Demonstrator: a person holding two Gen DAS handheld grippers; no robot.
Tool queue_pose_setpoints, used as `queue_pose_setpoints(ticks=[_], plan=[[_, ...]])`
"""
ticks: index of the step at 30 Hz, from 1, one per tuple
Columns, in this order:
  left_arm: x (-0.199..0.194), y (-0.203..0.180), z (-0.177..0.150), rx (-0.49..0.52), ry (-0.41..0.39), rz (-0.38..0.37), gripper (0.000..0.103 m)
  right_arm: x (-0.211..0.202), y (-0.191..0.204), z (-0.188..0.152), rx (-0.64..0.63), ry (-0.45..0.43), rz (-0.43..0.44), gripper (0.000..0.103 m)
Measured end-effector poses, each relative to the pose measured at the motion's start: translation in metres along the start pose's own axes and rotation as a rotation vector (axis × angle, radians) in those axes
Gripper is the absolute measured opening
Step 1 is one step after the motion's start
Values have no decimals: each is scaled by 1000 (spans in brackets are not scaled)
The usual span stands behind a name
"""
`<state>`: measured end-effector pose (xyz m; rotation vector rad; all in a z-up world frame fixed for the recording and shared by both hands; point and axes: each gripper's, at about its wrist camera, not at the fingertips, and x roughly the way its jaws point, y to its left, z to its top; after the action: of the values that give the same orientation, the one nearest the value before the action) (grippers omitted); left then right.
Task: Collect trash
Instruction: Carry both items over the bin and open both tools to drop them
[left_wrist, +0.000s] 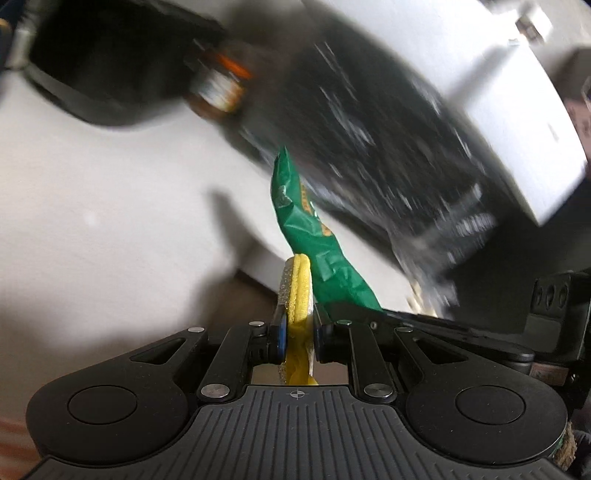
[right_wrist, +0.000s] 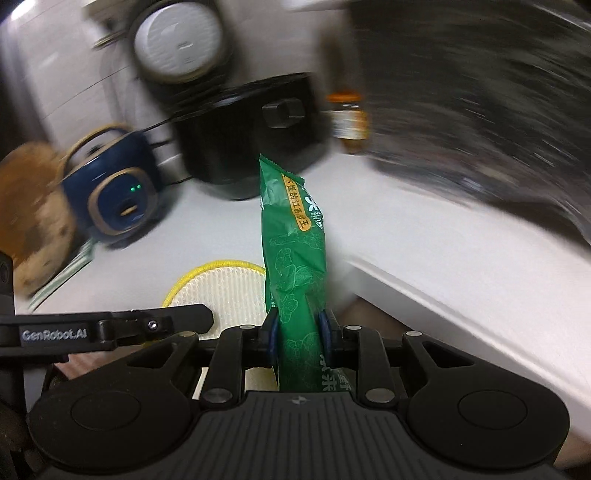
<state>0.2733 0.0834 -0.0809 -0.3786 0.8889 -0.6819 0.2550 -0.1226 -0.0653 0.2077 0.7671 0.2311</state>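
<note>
Wrapper, green, stands clamped in the right hand-held gripper above the bench edge; the left hand-held gripper pinches a yellow pad. Keep both grips firm while carrying.

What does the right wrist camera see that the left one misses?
Only the right view shows the blue cooker, the black pot and the right gripper shut on the green packet. Only the left view shows the left gripper shut on the yellow-edged pad. Both show packet, pad, white counter and a blurred orange-capped jar.
</note>
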Motion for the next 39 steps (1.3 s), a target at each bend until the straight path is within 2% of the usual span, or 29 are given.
queue_pose_setpoints(ticks=[1,4,7,11,15,21,24,26,30,33,35,37,39], plan=[[6,-4,-5,8,29,-14,18,-10,-15,-12,48,5,-58,22],[23,-14,-18,27,101,-37,18,-18,-28,-24,76,13,-102,22],[40,-20,-28,29,161,-12,18,-28,-58,-46,130,42,-153,22],[64,-25,-42,11,213,106,17,-34,-78,-57,137,64,-154,22],[84,-35,-57,44,267,207,18,-48,-99,-69,113,70,-143,22],[104,-35,-75,28,331,247,18,-42,-120,-94,126,156,-104,22],[118,-22,-87,-35,367,246,18,-35,-125,-105,135,200,-92,22],[126,-3,-98,-96,389,272,18,-31,-129,-112,140,225,-84,22],[146,48,-129,-265,416,390,17,-23,-139,-121,149,263,-99,21],[163,83,-155,-383,468,454,17,-20,-147,-127,157,279,-107,21],[176,96,-170,-404,506,487,17,-20,-150,-130,152,288,-108,21],[193,105,-184,-402,534,555,18,-20,-152,-133,130,297,-109,21],[203,113,-195,-430,513,576,17,-19,-157,-139,105,318,-108,21]])
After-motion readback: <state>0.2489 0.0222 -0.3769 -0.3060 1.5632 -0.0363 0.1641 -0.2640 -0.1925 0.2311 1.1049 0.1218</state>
